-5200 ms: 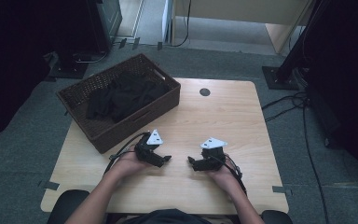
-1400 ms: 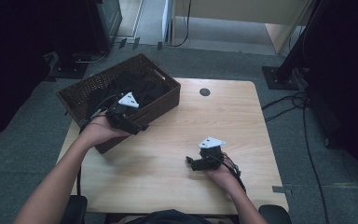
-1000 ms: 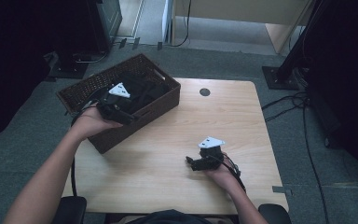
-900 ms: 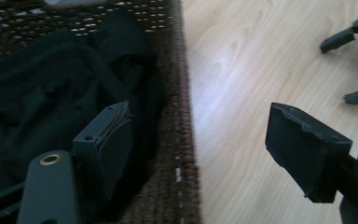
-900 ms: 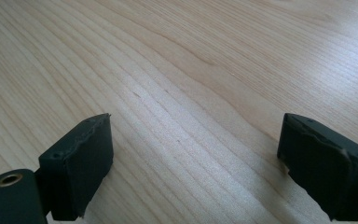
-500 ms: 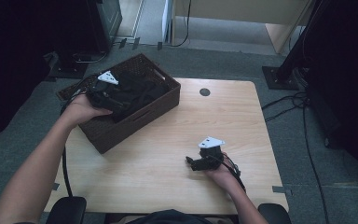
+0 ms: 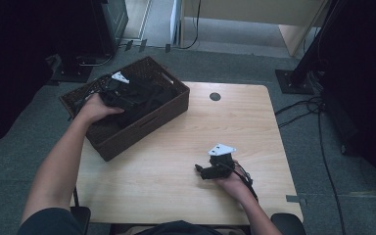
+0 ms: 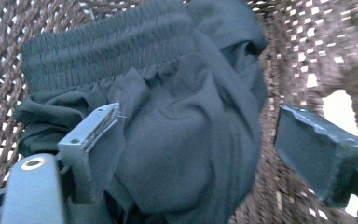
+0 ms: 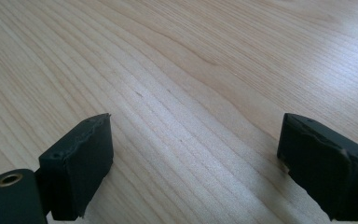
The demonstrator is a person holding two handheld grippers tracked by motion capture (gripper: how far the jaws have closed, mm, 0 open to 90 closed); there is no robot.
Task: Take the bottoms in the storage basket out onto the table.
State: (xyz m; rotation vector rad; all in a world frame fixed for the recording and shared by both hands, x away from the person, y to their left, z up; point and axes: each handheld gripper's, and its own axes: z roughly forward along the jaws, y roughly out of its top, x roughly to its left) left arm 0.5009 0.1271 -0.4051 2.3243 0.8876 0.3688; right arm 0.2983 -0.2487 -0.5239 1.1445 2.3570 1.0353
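From above the person's side we look forward and down on the whole surface (image 7: 176, 166) and the wicker basket (image 7: 142, 122) at its left. Riding the left tongs (image 8: 191, 154), we look closely into that basket at dark cloth (image 8: 177, 140). From the right tongs (image 9: 191, 163) we skim the bare wood.

No readable text or labels anywhere

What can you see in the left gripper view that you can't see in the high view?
The left gripper view shows the dark cloth's gathered stretchy band, its folds, and the left gripper with its jaws wide open around the cloth, having just opened wider. The high view shows the whole wooden table, the person's arms, and the right gripper resting over the table. Both show the brown woven basket with the cloth inside.
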